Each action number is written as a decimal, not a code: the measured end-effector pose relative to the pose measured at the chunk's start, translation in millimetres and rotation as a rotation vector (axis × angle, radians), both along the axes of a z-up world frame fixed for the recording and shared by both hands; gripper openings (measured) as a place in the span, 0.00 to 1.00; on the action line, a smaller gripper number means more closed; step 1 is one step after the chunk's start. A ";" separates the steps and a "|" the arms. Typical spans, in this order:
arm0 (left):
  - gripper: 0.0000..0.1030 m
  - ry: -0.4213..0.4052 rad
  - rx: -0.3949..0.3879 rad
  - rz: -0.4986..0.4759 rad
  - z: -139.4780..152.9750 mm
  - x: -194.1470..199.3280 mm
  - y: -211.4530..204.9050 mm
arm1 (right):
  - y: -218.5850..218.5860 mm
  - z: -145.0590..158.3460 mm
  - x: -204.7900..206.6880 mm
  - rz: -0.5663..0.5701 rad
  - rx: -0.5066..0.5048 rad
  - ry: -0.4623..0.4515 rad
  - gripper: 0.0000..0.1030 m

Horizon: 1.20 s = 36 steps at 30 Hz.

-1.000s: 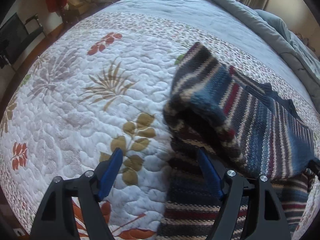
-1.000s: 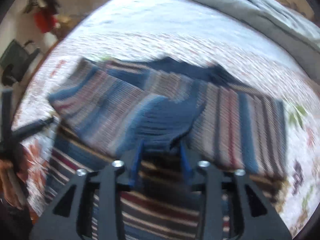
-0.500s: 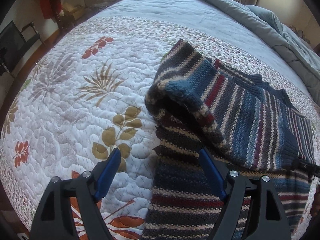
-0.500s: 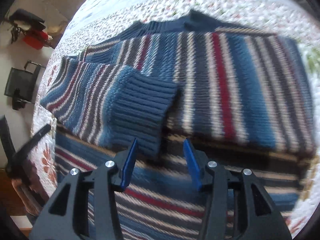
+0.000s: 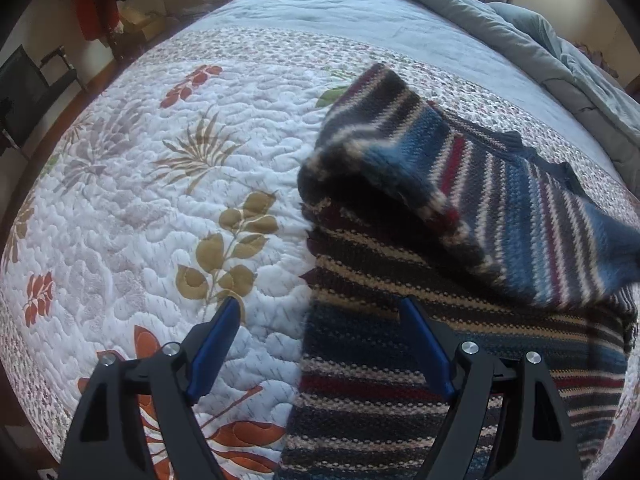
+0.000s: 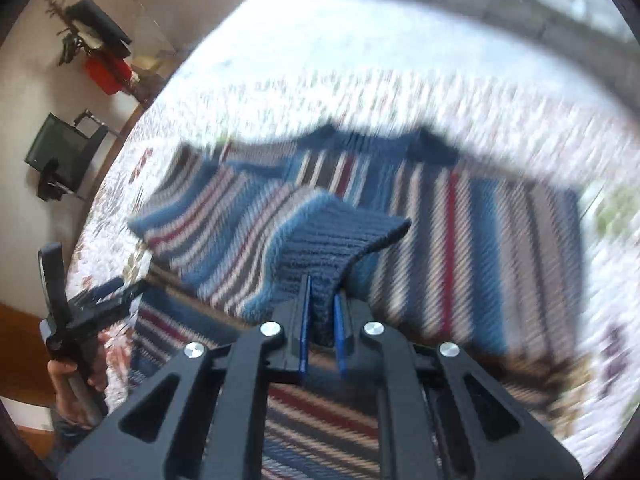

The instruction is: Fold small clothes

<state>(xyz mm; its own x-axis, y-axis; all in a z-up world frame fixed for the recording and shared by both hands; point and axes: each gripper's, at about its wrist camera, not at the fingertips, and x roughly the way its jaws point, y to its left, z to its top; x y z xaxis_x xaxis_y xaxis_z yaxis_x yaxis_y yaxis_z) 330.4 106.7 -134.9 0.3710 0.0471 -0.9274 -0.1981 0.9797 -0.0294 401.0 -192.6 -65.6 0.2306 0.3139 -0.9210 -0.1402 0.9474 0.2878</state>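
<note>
Mostly blurred right-wrist view: right claw [image 6: 321, 312], jaws just closed, clamps the striped sweater's [image 6: 460, 240] navy cuff [image 6: 332, 248]; left claw [image 5: 320, 312] gapes empty, lower frame.

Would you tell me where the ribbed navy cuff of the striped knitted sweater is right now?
In the right wrist view, the ribbed navy cuff is pinched in the right gripper, lifted over the striped knitted sweater on the floral quilt.

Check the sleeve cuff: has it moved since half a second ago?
Yes. The sleeve cuff, lying flat on the sweater in front of open jaws then, is now pinched and lifted by the right gripper, whose jaws have just closed.
</note>
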 end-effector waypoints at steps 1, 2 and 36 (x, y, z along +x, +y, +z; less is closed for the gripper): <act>0.80 -0.004 0.000 -0.009 1.3 0.0 -2.7 | -5.6 10.6 4.1 -0.005 -0.017 -0.028 0.09; 0.80 -0.008 0.002 -0.017 2.3 -0.2 -5.9 | -13.1 17.6 5.6 -0.011 -0.031 -0.048 0.09; 0.85 0.120 0.090 -0.212 -11.4 -98.8 -15.0 | -130.5 -40.2 -172.0 -0.134 0.004 0.132 0.14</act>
